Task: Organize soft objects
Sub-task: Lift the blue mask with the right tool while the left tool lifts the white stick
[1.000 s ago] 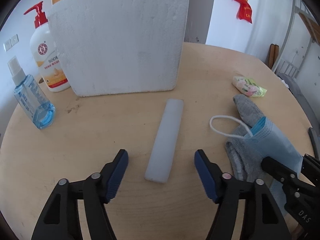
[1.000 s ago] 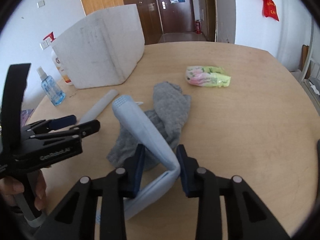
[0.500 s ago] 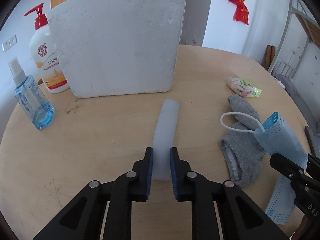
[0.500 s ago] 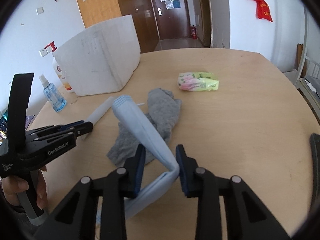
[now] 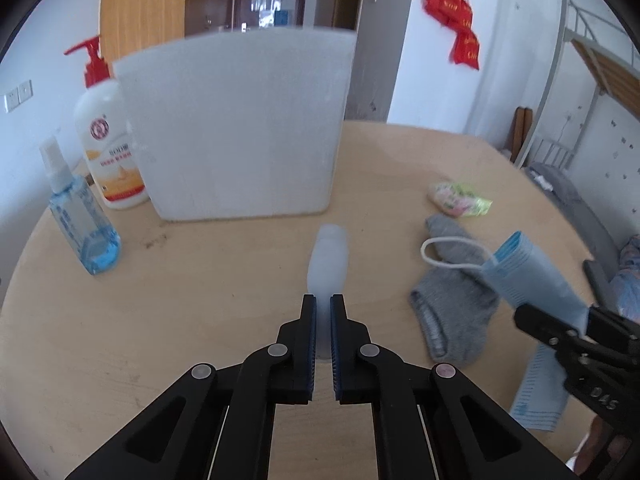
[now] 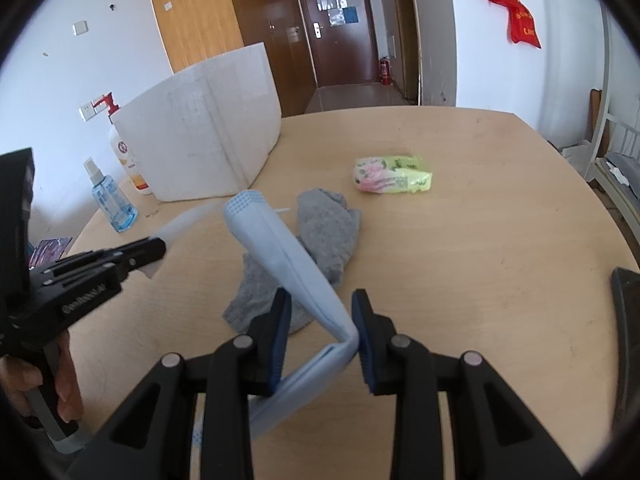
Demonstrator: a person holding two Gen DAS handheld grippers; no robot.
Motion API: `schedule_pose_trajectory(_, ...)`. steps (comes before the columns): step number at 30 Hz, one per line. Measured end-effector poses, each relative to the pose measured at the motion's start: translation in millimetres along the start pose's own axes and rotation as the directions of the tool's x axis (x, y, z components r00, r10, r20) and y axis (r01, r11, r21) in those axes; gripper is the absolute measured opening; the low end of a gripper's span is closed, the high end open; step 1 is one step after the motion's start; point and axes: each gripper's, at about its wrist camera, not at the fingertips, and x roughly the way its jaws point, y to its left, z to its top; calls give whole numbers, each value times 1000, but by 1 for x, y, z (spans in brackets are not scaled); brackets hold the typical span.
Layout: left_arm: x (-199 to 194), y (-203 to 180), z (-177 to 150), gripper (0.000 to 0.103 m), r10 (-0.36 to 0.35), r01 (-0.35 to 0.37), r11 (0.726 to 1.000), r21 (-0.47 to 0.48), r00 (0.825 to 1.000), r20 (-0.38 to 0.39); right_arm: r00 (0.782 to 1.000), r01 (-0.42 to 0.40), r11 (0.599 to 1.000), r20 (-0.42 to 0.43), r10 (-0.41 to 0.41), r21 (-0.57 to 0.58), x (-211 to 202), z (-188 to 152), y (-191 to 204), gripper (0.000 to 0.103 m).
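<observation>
Spray bottle [image 5: 80, 224] and pump bottle [image 5: 110, 136] stand at the far left of the table [image 5: 224, 280], just beside the white foam box [image 5: 240, 128], which stands upright at the back.

Centre: left claw [image 5: 323, 308] pinched narrow on the near end of a pale foam strip [image 5: 329, 258]; its jaws have just been closing, with the strip between them. In the right wrist view the strip's gripped end appears lifted off the table.

Right of that: grey sock [image 5: 452, 288] lies crumpled on the table, tissue packet [image 5: 458, 200] beyond it. Right claw [image 6: 320, 320] holds a blue face mask [image 6: 280, 248] folded between its pads, jaws part-way apart; the mask arches up over the sock, its ear loop [image 5: 440, 252] trailing across it.

Risks, as judged:
- Strip is gripped at one end only; being soft, it may droop or slip out during a lift toward the box.
- Mask loop could snag the sock and drag it along.
- Mask grip looks loose, only the fold is caught; a quick swing may shed it.
- The two claws work close together; crossing paths could knock one load free.
</observation>
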Motion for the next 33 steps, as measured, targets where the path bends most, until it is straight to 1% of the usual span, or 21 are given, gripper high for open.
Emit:
schedule_pose_trajectory(7, -50, -3, 8, 6, -34, 33, 999, 4, 993, 115, 999, -5, 1000, 53, 5, -8, -19, 7, 5, 35)
schedule_pose_trajectory(14, -96, -9, 7, 7, -27, 24, 1000, 15, 978, 209, 992, -14, 999, 126, 18, -33, -50, 8, 18, 35)
schedule_pose_trajectory(20, -135, -13, -4, 7, -16, 11, 1000, 21, 960, 279, 981, -21, 998, 190, 31, -57, -79, 4, 29, 35)
schedule_pose_trajectory(24, -158, -14, -11, 7, -3, -6, 1000, 25, 944, 329, 973, -25, 997, 227, 42, -78, -96, 2, 38, 35)
schedule_pose_trajectory(33, -199, -16, -31, 7, 24, -37, 999, 23, 914, 406, 951, -34, 992, 301, 69, -120, -124, -4, 56, 35)
